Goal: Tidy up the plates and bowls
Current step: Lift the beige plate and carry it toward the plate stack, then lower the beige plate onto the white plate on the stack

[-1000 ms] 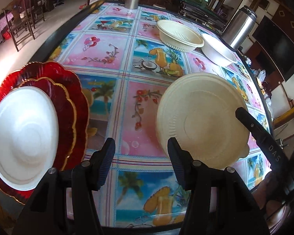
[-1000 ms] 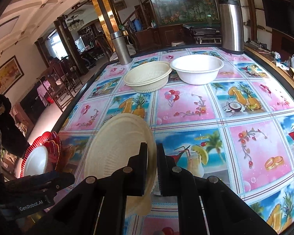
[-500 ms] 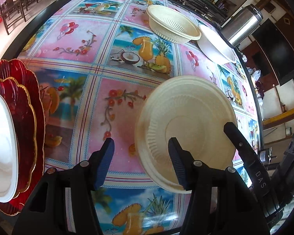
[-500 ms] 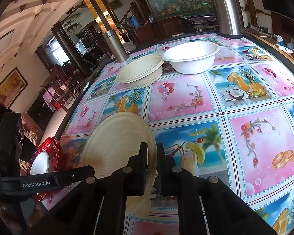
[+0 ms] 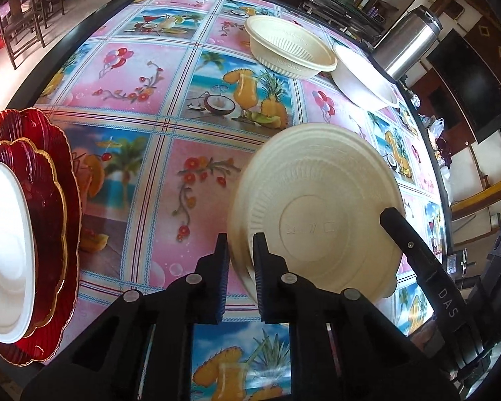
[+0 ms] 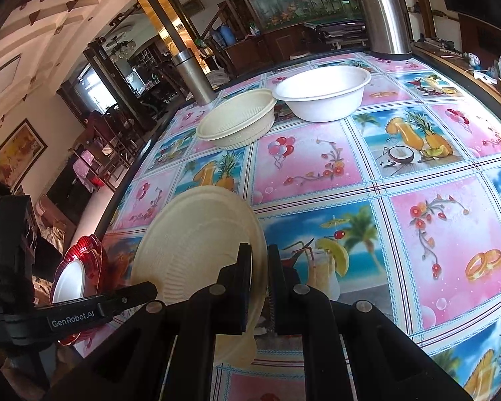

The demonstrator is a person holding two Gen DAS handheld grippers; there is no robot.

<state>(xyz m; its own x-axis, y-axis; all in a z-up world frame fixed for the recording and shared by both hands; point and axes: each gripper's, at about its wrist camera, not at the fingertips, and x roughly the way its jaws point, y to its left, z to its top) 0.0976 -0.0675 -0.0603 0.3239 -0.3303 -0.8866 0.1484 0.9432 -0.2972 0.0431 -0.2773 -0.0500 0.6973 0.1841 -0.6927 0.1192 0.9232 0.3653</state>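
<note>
The left hand-held gripper [image 5: 239,267] had its jaws pinched on the near rim of the cream plate [image 5: 317,207], the rim sitting between the two dark pads. The right hand-held gripper [image 6: 259,280] was clamped narrow on the opposite edge of the same plate [image 6: 197,244], so the plate hung tilted between the two, lifted off the surface [image 6: 384,200] (a tablecloth printed with fruit drinks, palms and balloons). In the left wrist view the plate showed its underside with a faint embossed mark at the centre.

To the left lay a stack of two scalloped red plates [image 5: 55,200] with a white plate [image 5: 3,244] resting on top. Farther back stood a ribbed cream bowl [image 6: 237,125] and a white bowl [image 6: 322,92], just beside each other, rims apparently touching. Two steel flasks [image 6: 382,10] stood at the far edge, well apart.
</note>
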